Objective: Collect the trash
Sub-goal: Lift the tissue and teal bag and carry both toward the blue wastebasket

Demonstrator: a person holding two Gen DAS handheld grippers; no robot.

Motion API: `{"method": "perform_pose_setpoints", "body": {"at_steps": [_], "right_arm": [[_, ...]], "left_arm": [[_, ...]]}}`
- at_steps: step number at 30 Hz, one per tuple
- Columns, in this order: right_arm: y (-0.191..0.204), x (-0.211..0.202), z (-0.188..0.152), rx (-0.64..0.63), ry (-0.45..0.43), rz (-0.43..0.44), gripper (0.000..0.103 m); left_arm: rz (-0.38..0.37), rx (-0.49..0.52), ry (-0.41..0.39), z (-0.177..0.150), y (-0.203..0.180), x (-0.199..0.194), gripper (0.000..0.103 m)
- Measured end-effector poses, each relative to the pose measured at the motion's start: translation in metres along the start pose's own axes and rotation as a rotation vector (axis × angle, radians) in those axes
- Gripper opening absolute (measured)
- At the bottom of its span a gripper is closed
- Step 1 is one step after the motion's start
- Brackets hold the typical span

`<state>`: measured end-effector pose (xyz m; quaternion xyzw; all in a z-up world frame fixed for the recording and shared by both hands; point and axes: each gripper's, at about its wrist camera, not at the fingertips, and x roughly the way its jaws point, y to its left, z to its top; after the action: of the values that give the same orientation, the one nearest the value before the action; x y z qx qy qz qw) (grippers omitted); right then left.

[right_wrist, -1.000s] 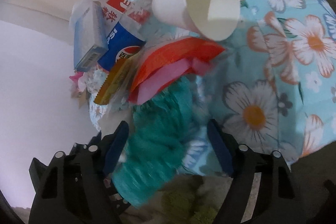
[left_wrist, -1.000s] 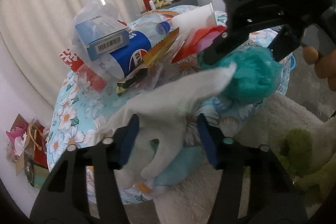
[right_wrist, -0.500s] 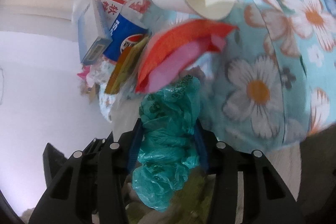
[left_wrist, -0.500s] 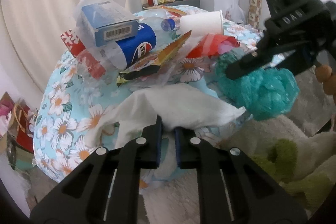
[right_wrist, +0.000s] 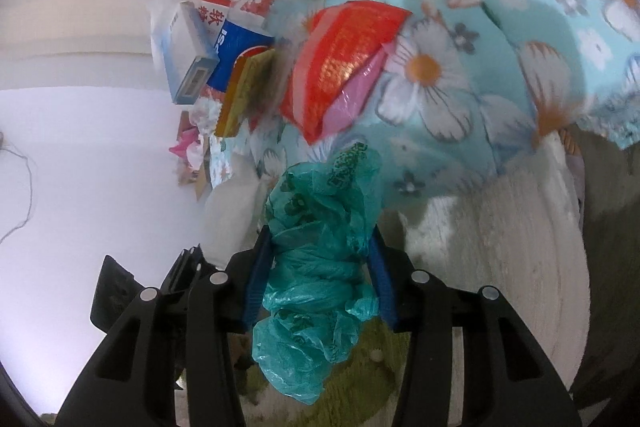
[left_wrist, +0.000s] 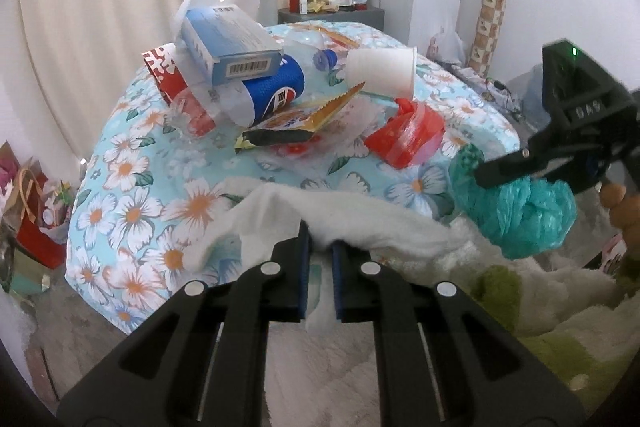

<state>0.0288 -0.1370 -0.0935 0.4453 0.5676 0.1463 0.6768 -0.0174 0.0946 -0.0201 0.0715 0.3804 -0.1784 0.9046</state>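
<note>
My left gripper (left_wrist: 319,233) is shut on a white tissue (left_wrist: 352,217), held just off the near edge of a round table with a flowered cloth (left_wrist: 132,167). My right gripper (right_wrist: 320,247) is shut on a crumpled teal plastic bag (right_wrist: 320,247), seen as a teal plastic bag (left_wrist: 520,211) at the right of the left wrist view. On the table lie a white paper cup (left_wrist: 380,71), a red wrapper (left_wrist: 404,141), a yellow snack packet (left_wrist: 304,119), a blue bottle (left_wrist: 272,95) and a blue box (left_wrist: 228,43).
A grey cabinet (left_wrist: 332,15) with small items stands behind the table by the curtain. Gift bags (left_wrist: 32,211) sit on the floor at the left. A white and green fluffy rug (left_wrist: 520,307) lies below the grippers. A patterned roll (left_wrist: 490,23) leans at the right wall.
Both grippers closed, the left on the tissue and the right on the teal bag. Both have since pulled back from the table with their loads, the left one rising.
</note>
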Motion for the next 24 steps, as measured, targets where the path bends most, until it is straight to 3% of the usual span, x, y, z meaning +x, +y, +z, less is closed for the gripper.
{"method": "perform_pose_setpoints", "body": {"at_steps": [16,24], "right_arm": [[0.009,-0.062,-0.013,-0.067,-0.203,0.080,0.045],[-0.008,-0.095,-0.013,-0.045,-0.297,0.108,0.045]], "left_arm": [[-0.231,-0.116,-0.047,0.035,-0.001,-0.030,0.007],[-0.316,-0.105,-0.050,0.060,-0.020,-0.023,0.007]]}}
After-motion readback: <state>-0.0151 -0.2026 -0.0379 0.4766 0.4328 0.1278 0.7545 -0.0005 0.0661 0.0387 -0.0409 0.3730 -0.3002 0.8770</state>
